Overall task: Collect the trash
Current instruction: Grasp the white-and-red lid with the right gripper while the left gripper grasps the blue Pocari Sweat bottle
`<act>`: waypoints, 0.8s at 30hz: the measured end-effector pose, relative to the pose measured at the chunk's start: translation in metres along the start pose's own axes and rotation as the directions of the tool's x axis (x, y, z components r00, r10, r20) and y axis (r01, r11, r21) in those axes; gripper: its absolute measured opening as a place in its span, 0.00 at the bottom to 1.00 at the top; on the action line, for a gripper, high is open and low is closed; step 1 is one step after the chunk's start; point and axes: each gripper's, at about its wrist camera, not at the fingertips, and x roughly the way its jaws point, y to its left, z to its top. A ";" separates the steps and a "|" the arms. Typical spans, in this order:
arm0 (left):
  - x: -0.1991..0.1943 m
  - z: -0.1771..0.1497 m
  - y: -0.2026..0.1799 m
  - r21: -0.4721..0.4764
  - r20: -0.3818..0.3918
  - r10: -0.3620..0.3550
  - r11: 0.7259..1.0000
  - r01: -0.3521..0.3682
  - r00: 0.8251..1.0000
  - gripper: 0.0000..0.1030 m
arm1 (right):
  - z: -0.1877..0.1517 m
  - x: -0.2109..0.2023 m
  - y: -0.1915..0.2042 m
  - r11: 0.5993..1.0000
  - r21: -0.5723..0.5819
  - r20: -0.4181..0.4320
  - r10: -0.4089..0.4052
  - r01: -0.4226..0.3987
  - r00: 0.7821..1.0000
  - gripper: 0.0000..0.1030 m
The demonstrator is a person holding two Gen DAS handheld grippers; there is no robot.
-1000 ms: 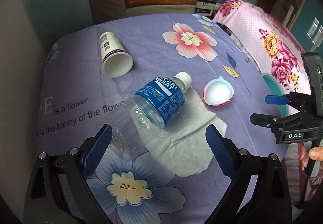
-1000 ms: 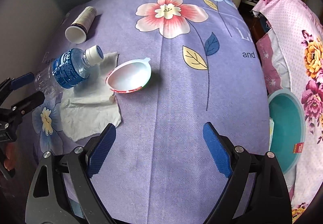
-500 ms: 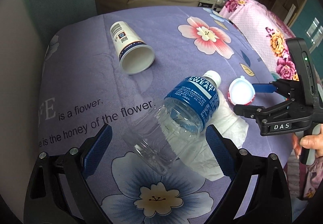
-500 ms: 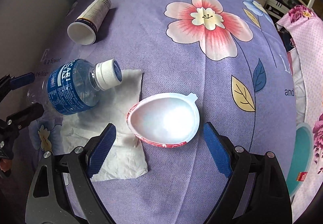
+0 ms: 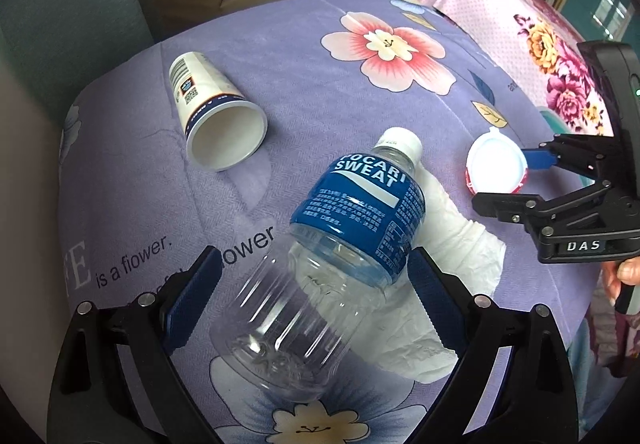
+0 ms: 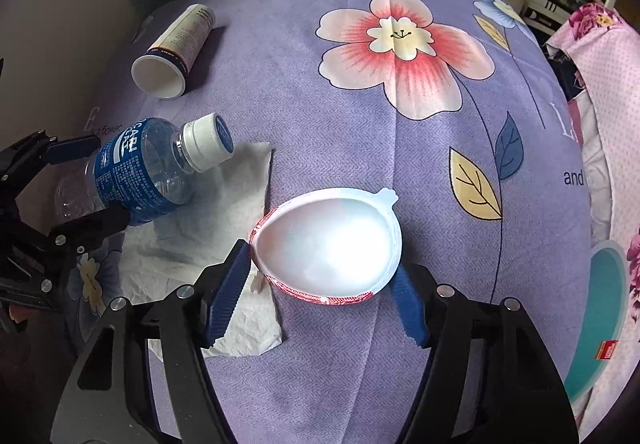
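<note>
Beyond the left tongs (image 5: 312,308), up and to their left, a paper cup (image 5: 218,119) is lying on its side on the bed cover (image 5: 304,55), out of the way. Those tongs are standing spread around the clear bottle (image 5: 332,256), not yet pressing; it is lying partly on a tissue (image 5: 452,244) and may roll or drag that along. The right tongs (image 6: 320,284) are closing on the white plastic tub (image 6: 332,240), seemingly just touching its rim; the thin shell may buckle or squirt free. A teal bin (image 6: 600,324) is sitting well to their right.

Purple flowered bedspread (image 6: 320,83), blue-labelled bottle (image 5: 360,211)
</note>
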 end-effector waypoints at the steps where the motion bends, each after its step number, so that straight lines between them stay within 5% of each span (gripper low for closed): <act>1: 0.003 0.002 -0.003 0.017 -0.007 0.008 1.000 -0.008 1.000 0.91 | -0.002 -0.003 -0.004 1.000 0.007 0.002 0.002 -0.002 1.000 0.62; 5: 0.015 0.009 -0.015 0.060 -0.016 0.026 0.998 -0.025 1.000 0.91 | -0.006 -0.006 -0.011 0.999 0.031 0.009 0.006 -0.006 1.000 0.62; 7: 0.018 0.009 -0.021 0.065 -0.016 0.031 0.997 -0.030 0.999 0.79 | -0.008 -0.008 -0.015 0.999 0.041 0.014 0.005 -0.006 1.000 0.62; 9: 0.017 0.007 -0.028 0.063 -0.002 0.049 0.997 -0.049 0.999 0.78 | -0.009 -0.010 -0.018 0.999 0.050 0.020 0.002 -0.003 1.000 0.63; 24: -0.010 -0.011 -0.045 -0.127 0.028 0.061 0.990 -0.057 0.998 0.74 | -0.030 -0.028 -0.051 0.992 0.120 0.065 0.023 -0.030 0.998 0.63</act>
